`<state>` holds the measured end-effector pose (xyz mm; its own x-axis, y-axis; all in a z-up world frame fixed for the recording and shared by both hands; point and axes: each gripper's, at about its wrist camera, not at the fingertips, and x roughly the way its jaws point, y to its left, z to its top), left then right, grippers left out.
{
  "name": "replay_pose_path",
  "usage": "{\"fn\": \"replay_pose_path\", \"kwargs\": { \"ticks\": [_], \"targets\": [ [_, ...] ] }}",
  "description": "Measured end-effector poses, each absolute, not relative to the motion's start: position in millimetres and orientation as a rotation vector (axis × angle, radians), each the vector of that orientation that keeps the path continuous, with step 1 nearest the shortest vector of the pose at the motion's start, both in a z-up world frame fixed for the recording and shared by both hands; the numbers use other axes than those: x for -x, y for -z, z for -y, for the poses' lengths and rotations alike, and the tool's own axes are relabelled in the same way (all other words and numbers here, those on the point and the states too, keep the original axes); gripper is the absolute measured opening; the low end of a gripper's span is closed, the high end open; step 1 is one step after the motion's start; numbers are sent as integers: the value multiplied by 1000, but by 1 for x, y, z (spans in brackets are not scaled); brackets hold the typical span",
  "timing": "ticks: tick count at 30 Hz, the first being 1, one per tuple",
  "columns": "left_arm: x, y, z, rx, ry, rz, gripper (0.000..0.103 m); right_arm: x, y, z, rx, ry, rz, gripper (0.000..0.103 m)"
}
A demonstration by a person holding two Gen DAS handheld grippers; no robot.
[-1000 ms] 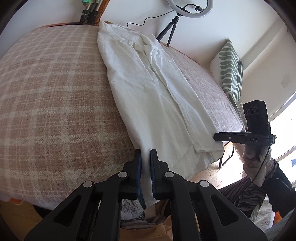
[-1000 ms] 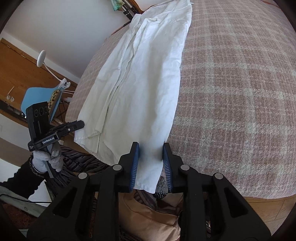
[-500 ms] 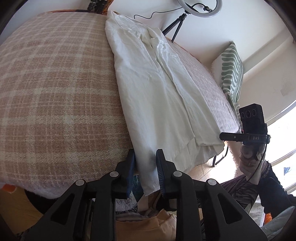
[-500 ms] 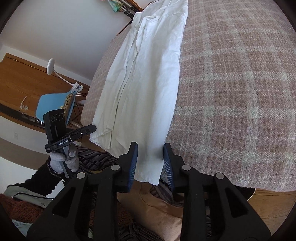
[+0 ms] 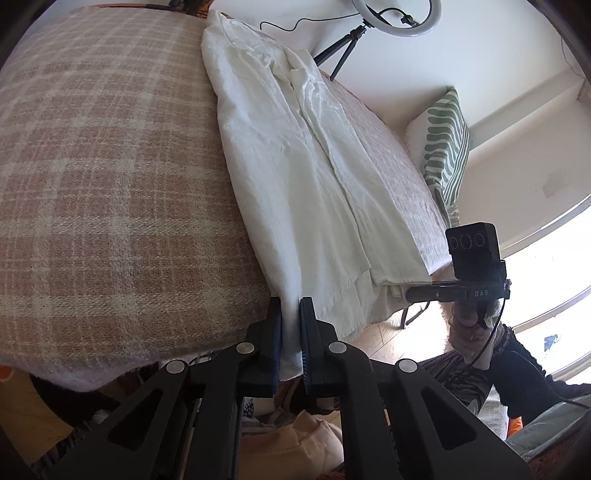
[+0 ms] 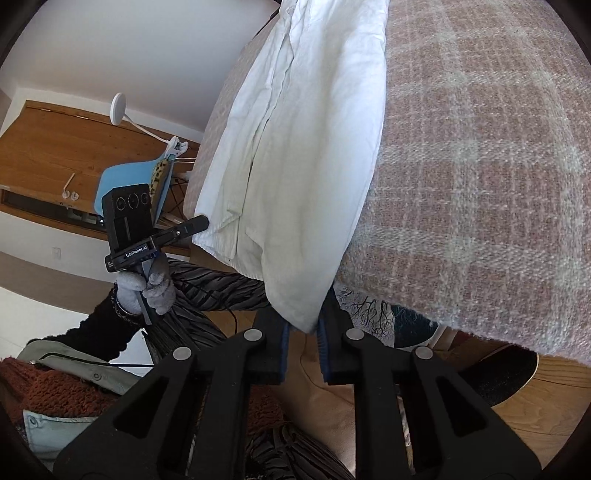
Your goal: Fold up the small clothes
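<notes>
A long white shirt [image 5: 295,147] lies lengthwise on a bed with a pink plaid blanket [image 5: 110,184], its hem hanging over the near edge. My left gripper [image 5: 290,306] is shut on the hem's left corner, with cloth showing between the blue pads. In the right wrist view the shirt [image 6: 306,147] hangs off the blanket [image 6: 480,184]. The jaws of my right gripper [image 6: 302,321] are closing on the hem's right corner, whose tip sits pinched between them. A gloved hand [image 6: 147,291] holds the left gripper's handle.
A ring light on a tripod [image 5: 395,18] stands behind the bed. A green striped pillow [image 5: 443,147] leans at its far side. A blue chair [image 6: 122,184] and a wooden cabinet [image 6: 55,147] stand beside the bed. Peach cloth [image 5: 295,443] lies below the grippers.
Both grippers opened wider half a second ago and have closed again on the hem corners. Both views have tipped, and the bed edge now sits higher in them.
</notes>
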<state>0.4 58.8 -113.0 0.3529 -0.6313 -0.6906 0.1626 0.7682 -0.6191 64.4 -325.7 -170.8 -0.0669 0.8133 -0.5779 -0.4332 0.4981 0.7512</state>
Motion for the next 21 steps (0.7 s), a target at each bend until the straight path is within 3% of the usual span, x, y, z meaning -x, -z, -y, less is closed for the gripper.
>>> {"fn": "replay_pose_path", "kwargs": {
  "ticks": [21],
  "targets": [
    [-54,62,-87,603,571,-1084,6,-93,118,337,-558,-1135,-1014,10]
  ]
}}
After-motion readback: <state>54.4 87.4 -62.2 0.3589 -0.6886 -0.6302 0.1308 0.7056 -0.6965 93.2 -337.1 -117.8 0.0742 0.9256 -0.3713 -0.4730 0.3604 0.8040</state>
